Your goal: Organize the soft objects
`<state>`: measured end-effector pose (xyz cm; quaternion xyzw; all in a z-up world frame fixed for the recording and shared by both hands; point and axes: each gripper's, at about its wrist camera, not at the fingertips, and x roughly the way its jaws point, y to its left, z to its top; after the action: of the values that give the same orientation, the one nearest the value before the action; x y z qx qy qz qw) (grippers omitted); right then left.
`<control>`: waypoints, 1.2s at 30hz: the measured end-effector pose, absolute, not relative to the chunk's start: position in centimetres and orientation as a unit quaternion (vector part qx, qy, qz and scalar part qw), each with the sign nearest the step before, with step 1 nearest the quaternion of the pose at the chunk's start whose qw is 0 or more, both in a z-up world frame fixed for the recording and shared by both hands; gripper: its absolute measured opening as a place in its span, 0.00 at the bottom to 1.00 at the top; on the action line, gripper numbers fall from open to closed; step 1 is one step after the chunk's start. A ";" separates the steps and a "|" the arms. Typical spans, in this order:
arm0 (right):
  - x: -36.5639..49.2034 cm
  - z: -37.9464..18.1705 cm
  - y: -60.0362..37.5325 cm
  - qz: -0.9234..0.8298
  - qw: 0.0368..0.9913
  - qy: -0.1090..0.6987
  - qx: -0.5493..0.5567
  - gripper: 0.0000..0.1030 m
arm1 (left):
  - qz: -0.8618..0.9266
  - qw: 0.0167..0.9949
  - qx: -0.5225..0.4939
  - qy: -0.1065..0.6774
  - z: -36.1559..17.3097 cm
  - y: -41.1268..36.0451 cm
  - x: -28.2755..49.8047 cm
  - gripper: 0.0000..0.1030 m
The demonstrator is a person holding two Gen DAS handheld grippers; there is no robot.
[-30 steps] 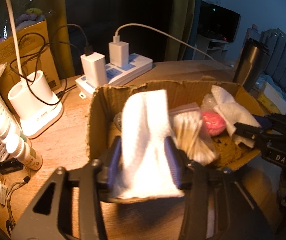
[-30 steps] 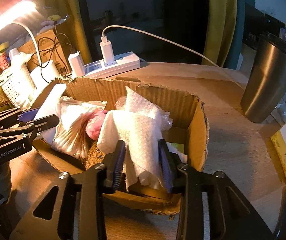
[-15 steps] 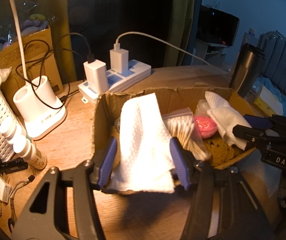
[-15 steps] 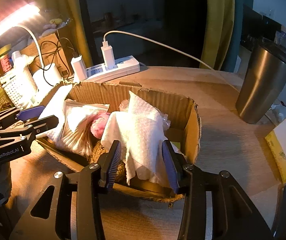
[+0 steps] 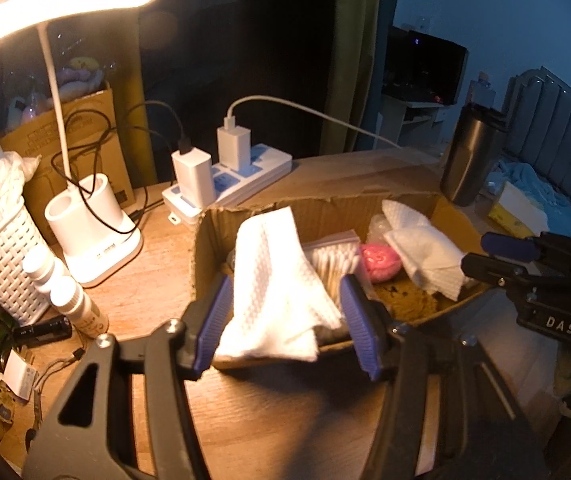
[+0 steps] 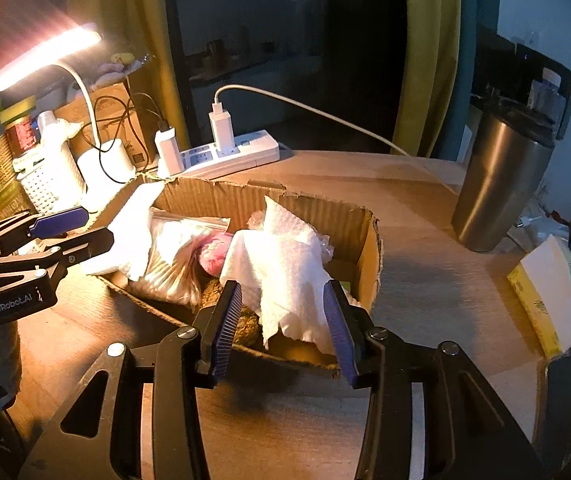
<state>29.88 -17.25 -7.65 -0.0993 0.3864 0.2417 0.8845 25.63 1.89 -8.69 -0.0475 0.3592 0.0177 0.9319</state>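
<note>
An open cardboard box [image 5: 325, 204] [image 6: 369, 252] sits on the wooden table. A white paper towel [image 5: 277, 284] hangs over its near left rim, between the spread jaws of my open left gripper [image 5: 285, 320]. A second white paper towel [image 6: 285, 276] lies over the box's right end, between the spread jaws of my open right gripper [image 6: 281, 324]. Inside lie a bag of cotton swabs [image 5: 333, 260] [image 6: 177, 256], a pink soft ball [image 5: 381, 262] [image 6: 213, 256] and a brown sponge [image 5: 409, 300]. The left gripper also shows in the right wrist view [image 6: 61, 228].
A steel tumbler [image 6: 501, 184] stands right of the box. A power strip with chargers [image 5: 225, 176] and a lamp base [image 5: 89, 232] are behind left. A white basket [image 5: 1, 256], small bottles [image 5: 73, 304] and clutter line the left edge. A yellow pack [image 6: 549, 304] lies right.
Both grippers have opened and let go of their paper towels, which now rest on the box. Both have drawn back and up a little.
</note>
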 end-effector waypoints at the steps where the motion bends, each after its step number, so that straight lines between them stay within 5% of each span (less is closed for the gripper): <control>1: 29.6 -7.4 -17.3 0.242 0.886 0.384 -0.100 0.44 | 0.016 0.933 -0.047 0.357 -8.5 1.8 25.4 0.56; 27: 21.7 -2.2 -18.2 0.248 0.910 0.315 -0.107 0.46 | -0.010 0.955 -0.039 0.292 -3.5 -1.7 18.2 0.56; 36: 17.9 -0.1 -18.5 0.249 0.921 0.282 -0.104 0.56 | -0.014 0.963 -0.033 0.266 -1.7 -2.3 14.8 0.57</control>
<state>17.92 -18.46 -0.10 -0.1043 0.2816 0.2492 0.9207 14.83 -2.31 -1.68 -0.0328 0.2656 -0.0143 0.9634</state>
